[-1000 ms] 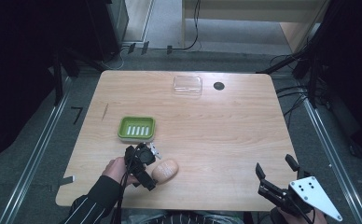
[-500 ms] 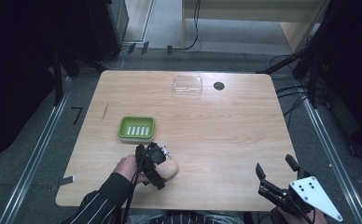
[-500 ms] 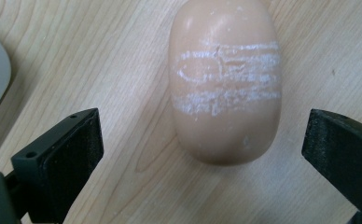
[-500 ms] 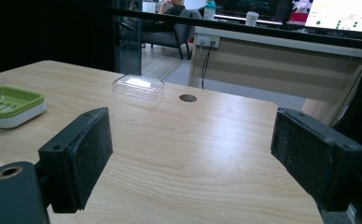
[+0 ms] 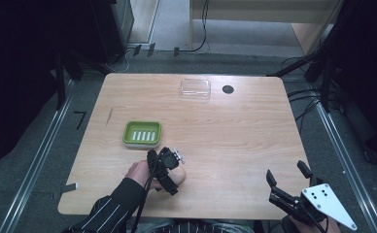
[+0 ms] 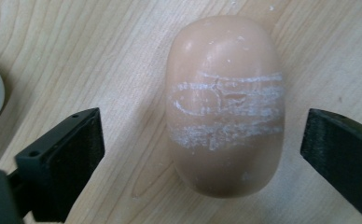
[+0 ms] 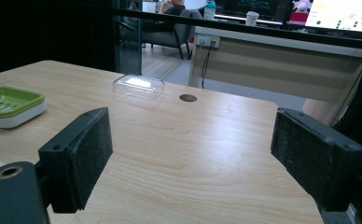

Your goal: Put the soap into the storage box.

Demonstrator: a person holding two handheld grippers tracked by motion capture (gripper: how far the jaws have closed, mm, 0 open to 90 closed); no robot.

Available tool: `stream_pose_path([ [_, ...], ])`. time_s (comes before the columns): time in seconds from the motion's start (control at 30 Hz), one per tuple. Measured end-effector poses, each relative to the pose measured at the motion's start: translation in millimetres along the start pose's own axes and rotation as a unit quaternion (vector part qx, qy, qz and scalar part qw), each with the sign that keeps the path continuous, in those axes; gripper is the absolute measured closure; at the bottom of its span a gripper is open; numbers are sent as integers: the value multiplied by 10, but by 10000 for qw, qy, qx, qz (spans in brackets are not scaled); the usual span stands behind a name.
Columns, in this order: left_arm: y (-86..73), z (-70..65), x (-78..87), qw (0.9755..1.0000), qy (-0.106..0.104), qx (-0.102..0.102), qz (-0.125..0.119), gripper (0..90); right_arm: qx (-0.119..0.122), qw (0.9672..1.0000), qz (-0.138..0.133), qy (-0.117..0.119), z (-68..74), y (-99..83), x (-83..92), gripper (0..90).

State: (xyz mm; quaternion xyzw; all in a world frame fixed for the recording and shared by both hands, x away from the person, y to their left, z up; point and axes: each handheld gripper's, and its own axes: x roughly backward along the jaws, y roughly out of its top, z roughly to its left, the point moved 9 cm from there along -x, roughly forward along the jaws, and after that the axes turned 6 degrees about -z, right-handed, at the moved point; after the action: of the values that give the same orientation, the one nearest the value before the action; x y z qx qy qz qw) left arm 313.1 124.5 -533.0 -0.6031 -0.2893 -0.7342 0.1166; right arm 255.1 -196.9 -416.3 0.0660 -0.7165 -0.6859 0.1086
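A peach-coloured bar of soap [image 6: 226, 107] with white scuff marks lies on the wooden table [image 5: 235, 131]. My left gripper [image 6: 202, 154] hangs just over it, open, one jaw on each side of the bar with a gap to both. From above, the left gripper [image 5: 164, 170] covers most of the soap [image 5: 178, 174] near the table's front edge. Behind it sits a green soap dish [image 5: 142, 134] with a white base. My right gripper [image 5: 286, 187] is open at the front right corner, nothing between its jaws.
A clear plastic lid or box [image 5: 195, 88] rests near the far edge, with a dark round hole [image 5: 228, 89] in the tabletop beside it. The right gripper view has the green soap dish [image 7: 9, 105] at left and the clear box [image 7: 138, 85] farther off.
My left gripper has moved right and forward from beside the soap to directly over it, jaws now straddling the bar. The right gripper has stayed put.
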Motion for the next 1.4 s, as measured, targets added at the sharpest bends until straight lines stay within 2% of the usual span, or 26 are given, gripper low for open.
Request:
stream_pose_path([
  [0.17,11,4,-14,10000,10,48,-42,77,4,10000,4,6,2,-1,-1,133],
  [0.3,14,-16,-29,9999,-66,111,-55,136,2,10000,5,3,2,-1,-1,132],
  [0.4,28,-20,-55,9999,-48,111,-69,143,0,10000,7,1,1,-1,-2,133],
  [0.67,51,-94,-100,9998,-168,68,7,314,0,10000,0,4,-2,-1,0,132],
  [0.87,43,-86,-108,9999,-135,41,56,324,-8,10000,-5,0,-6,0,3,133],
  [1.03,34,-72,-118,9997,-177,111,116,322,-3,10000,0,0,0,0,-1,133],
  [1.07,32,-66,-129,9995,-207,94,198,321,2,10000,-8,0,2,3,0,132],
  [1.2,61,-64,-147,9995,-219,122,192,319,2,10000,-12,6,3,3,4,133],
  [1.27,48,-56,-149,9992,-298,193,199,321,0,10000,-11,5,-5,2,4,133],
  [1.4,39,-48,-143,9991,-296,189,226,326,1,10000,-8,7,-6,0,6,133],
])
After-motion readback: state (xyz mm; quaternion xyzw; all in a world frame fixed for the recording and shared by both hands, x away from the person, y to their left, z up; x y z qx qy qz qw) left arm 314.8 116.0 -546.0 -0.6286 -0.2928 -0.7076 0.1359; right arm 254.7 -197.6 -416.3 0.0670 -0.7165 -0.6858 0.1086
